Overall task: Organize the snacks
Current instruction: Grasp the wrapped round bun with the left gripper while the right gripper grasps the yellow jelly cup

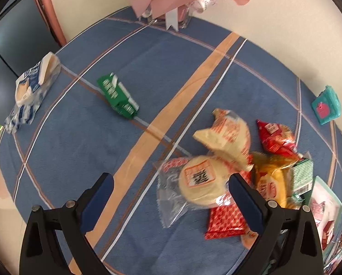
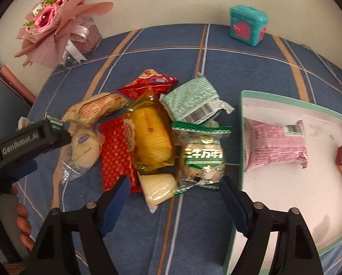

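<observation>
covering the table (image 2: 251, 52), a blue plaid cloth carries a green-rimmed tray (image 2: 240, 137); the snack pile (image 2: 152, 133) lies just beside its left rim. right gripper (image 2: 173, 190) and left gripper (image 1: 171, 185): fingers released, grasping nothing.

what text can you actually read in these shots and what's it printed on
"GenRobot.AI": on the side of the left gripper, seen in the right wrist view.
Large white Chinese characters on the green snack packet: partly legible, not sure enough to quote.
Print on the other wrappers, the barcodes and the bouquet ribbon: too small or blurred.
</observation>
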A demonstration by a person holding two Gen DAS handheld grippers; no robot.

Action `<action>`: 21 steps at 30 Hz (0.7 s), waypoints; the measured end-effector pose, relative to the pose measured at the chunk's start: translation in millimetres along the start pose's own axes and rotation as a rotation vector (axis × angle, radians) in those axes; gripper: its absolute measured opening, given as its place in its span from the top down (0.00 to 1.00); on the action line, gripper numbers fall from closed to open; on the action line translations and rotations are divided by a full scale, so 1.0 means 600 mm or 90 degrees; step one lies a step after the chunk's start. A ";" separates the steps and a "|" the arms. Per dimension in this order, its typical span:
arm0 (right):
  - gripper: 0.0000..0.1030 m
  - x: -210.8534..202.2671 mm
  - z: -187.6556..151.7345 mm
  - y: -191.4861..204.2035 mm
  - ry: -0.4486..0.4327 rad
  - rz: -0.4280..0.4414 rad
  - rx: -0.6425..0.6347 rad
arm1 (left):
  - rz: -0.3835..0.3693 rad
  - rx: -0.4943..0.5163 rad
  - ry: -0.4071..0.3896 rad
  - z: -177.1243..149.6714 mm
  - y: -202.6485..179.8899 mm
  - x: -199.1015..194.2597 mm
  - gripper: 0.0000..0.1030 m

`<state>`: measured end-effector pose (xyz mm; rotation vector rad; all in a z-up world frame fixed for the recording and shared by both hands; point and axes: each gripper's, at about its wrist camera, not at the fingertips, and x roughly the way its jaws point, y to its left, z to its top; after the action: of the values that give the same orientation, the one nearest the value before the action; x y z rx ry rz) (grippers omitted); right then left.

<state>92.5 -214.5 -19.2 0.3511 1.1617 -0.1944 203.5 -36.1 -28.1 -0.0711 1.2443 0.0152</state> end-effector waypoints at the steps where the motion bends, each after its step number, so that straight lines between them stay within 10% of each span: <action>1: 0.27 0.003 0.000 0.003 0.002 0.004 -0.004 | -0.011 0.000 -0.004 0.004 -0.003 0.001 0.03; 21: 0.50 0.082 -0.002 0.036 0.056 0.037 -0.025 | -0.088 -0.051 0.112 0.005 -0.006 0.093 0.13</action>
<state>117.5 -192.2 -61.3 0.3609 1.2393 -0.1063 224.3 -41.3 -79.6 -0.2323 1.4115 -0.0628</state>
